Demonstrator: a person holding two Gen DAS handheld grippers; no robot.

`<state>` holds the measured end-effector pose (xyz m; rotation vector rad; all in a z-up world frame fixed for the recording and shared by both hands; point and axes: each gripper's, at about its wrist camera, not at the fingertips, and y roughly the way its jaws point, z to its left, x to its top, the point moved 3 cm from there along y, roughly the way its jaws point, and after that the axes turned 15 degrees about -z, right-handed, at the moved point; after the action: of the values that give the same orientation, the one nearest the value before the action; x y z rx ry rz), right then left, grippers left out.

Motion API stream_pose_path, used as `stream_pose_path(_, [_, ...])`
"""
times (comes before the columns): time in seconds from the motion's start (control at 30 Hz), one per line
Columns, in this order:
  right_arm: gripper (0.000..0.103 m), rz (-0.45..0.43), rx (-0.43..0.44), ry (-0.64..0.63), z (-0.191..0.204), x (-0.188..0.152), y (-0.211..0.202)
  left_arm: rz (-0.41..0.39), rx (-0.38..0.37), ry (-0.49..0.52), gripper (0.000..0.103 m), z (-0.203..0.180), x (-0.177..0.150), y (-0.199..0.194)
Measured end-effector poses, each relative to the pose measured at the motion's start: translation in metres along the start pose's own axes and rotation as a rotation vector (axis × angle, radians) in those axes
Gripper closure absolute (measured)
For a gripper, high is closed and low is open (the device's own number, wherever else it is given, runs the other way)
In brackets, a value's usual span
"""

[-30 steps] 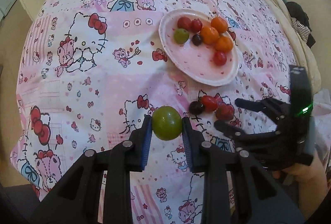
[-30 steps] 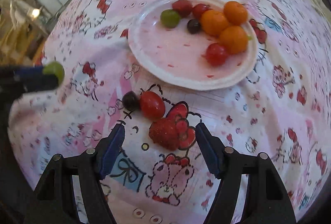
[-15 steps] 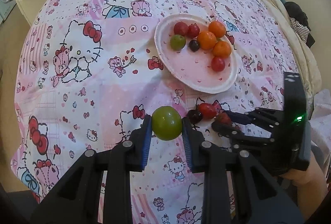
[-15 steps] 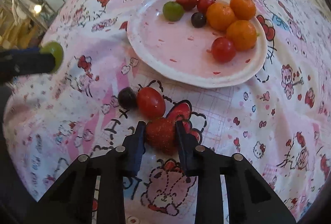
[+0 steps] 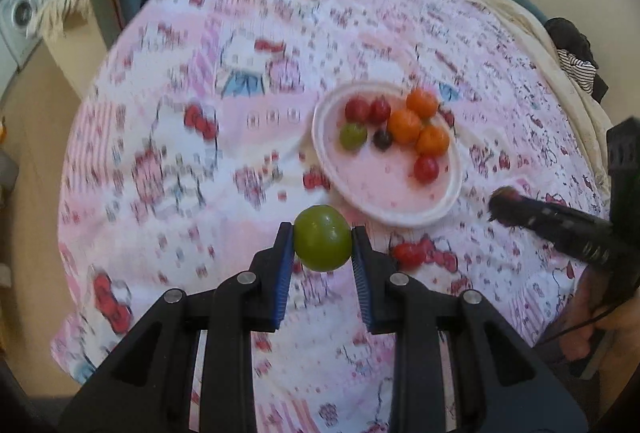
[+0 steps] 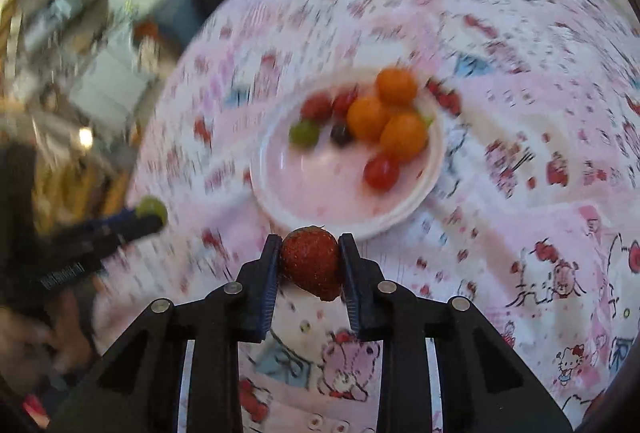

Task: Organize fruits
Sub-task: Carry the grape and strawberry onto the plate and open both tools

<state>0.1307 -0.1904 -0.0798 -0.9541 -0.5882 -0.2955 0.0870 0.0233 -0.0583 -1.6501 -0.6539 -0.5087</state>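
on the left, my left claw [image 5: 322, 237] is clenched on a round green fruit [image 5: 322, 237], its blue pads pressing each side so it rides clear of the pink cartoon-print cloth [image 5: 168, 153] that covers the surface below; i cannot tell whether that is a bed or a bench. i hold it near the plate's near-left edge, which i judge is where it belongs with the rest.

further right and far from me sits the white plate [image 5: 384, 209], the gathering spot. on it i count eight pieces: three orange fruits [image 5: 404, 125] bunched together at the far right, three red ones [image 5: 426, 169] (two at the far rim, one alone nearer me), one green fruit [image 5: 353, 136] and one small dark berry [image 5: 382, 139] beside it. they cluster toward the plate's far side, so the near half is bare and free for new arrivals.

just off the plate on the cloth, near me and to the right of my left claw, one red fruit [image 5: 409, 252] lies loose, not yet collected; blur keeps me from saying what kind.

on the right, my right claw [image 6: 310, 264] is clamped on a strawberry [image 6: 310, 264], gripped across its sides with its tip pointing down, lifted off the cloth just short of the plate's near rim. so two pieces are in the air, one per claw, and i reckon both are bound for the plate.
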Motion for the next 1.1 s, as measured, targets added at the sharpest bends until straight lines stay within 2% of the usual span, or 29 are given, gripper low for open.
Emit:
stream_pose_path(0.2, [0.073,-0.034,-0.004,0.126,-0.024,0.034,0.007,-0.008,-0.015,0.072,0.079,-0.008,0.03,0.019])
stream_pose_path(0.43, [0.073,0.062,0.019,0.26,-0.048,0.037,0.05,0.044,-0.029,0.152,0.078,-0.025,0.033,0.063])
stream_pose_path(0.57, [0.073,0.104,0.005,0.24,-0.044,0.038,0.075,0.077,-0.026,0.171,0.078,-0.03,0.029,0.088])
stream_pose_path(0.73, [0.073,0.15,-0.002,0.252,-0.045,0.034,0.101,0.118,-0.041,0.15,0.078,-0.03,0.023,0.111])
stream_pose_path(0.97, [0.073,0.151,-0.003,0.24,-0.043,0.034,0.116,0.158,-0.061,0.117,0.078,-0.034,0.014,0.125])
stream_pose_path(1.1, [0.073,0.158,-0.005,0.253,-0.045,0.035,0.124,0.162,-0.067,0.135,0.078,-0.042,0.012,0.13])
